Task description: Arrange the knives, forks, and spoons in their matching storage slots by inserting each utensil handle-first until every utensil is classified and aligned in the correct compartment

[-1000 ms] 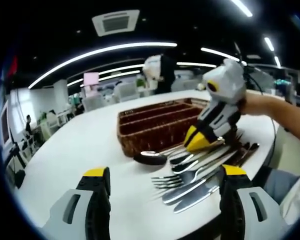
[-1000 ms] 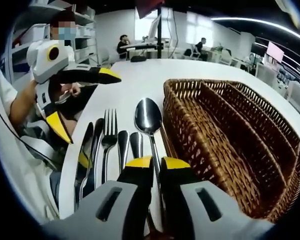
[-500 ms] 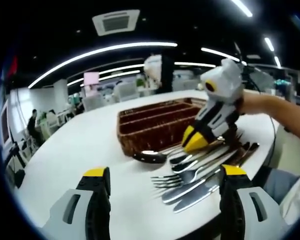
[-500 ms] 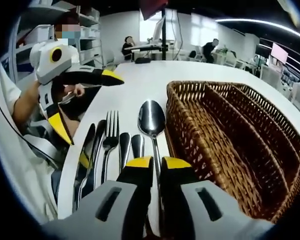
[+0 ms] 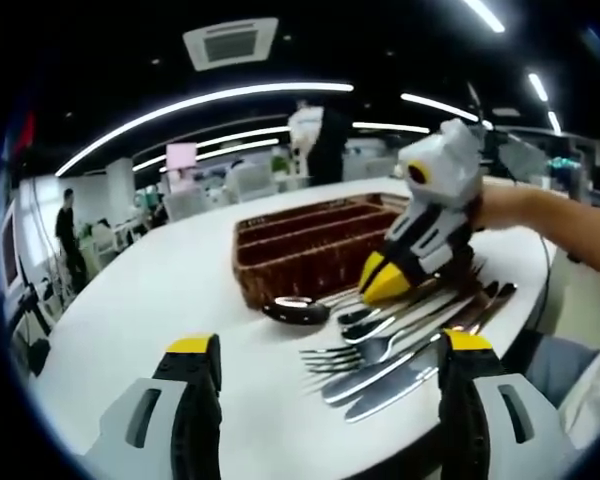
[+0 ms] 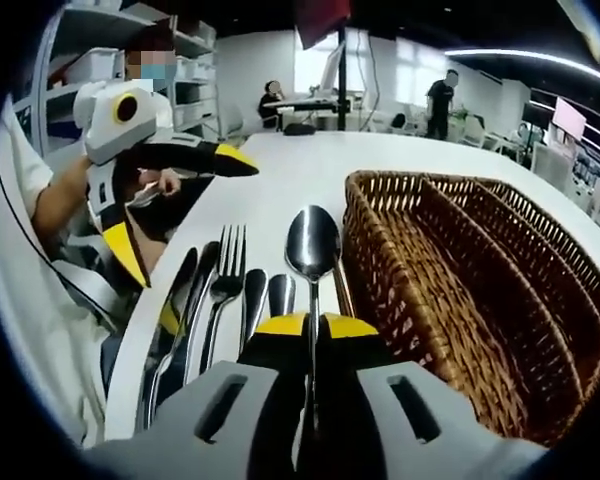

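Pointing bowl-forward beside the basket (image 6: 460,260), spoon (image 6: 312,250) seemingly clamped in right gripper (image 6: 314,326).

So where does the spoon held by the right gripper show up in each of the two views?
Left gripper view: the spoon is at centre, bowl toward the camera, in front of the wicker basket, handle in the right gripper.
Right gripper view: it runs up the centre from the closed jaws, bowl uppermost.
Shared landmark: the basket's near corner.

Grey tongs (image 6: 313,325) (yellow-tipped black jaws), white sleeve (image 6: 10,170).
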Available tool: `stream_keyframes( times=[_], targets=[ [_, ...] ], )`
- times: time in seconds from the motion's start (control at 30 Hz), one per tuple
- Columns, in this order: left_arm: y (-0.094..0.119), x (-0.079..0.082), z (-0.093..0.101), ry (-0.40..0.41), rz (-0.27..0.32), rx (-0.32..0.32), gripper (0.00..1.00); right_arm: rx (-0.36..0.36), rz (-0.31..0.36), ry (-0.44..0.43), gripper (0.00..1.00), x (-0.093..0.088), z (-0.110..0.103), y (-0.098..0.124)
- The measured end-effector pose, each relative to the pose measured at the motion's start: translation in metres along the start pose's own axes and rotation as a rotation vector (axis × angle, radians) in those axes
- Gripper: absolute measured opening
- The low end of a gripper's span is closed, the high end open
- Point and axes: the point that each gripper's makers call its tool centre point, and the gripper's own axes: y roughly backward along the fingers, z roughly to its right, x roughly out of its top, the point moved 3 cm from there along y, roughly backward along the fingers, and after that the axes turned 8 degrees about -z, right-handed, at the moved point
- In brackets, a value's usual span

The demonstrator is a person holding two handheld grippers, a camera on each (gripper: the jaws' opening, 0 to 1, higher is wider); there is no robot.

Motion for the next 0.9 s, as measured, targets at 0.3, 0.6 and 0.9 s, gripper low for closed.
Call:
stream_keyframes(
  times=[0.3,0.6,0.9],
  targets=[
    [-0.0013,0.0008,0.0,-0.006,0.001,0.005,0.9,-0.004,0.003,0.067,0.04,0.0015,0.0,0.0001],
    [-0.0008,0.0047,-0.006,0.003,0.023,0.018,0.89,-0.037,-0.02,0.144,0.04,0.0029,0.0012,-0.001],
    [0.0003,0.0057,-0.0081,0.009,0.039,0.013,0.89,-0.075,-0.055,0.212,0.03,0.0052,-0.0024,-0.0029]
  ],
)
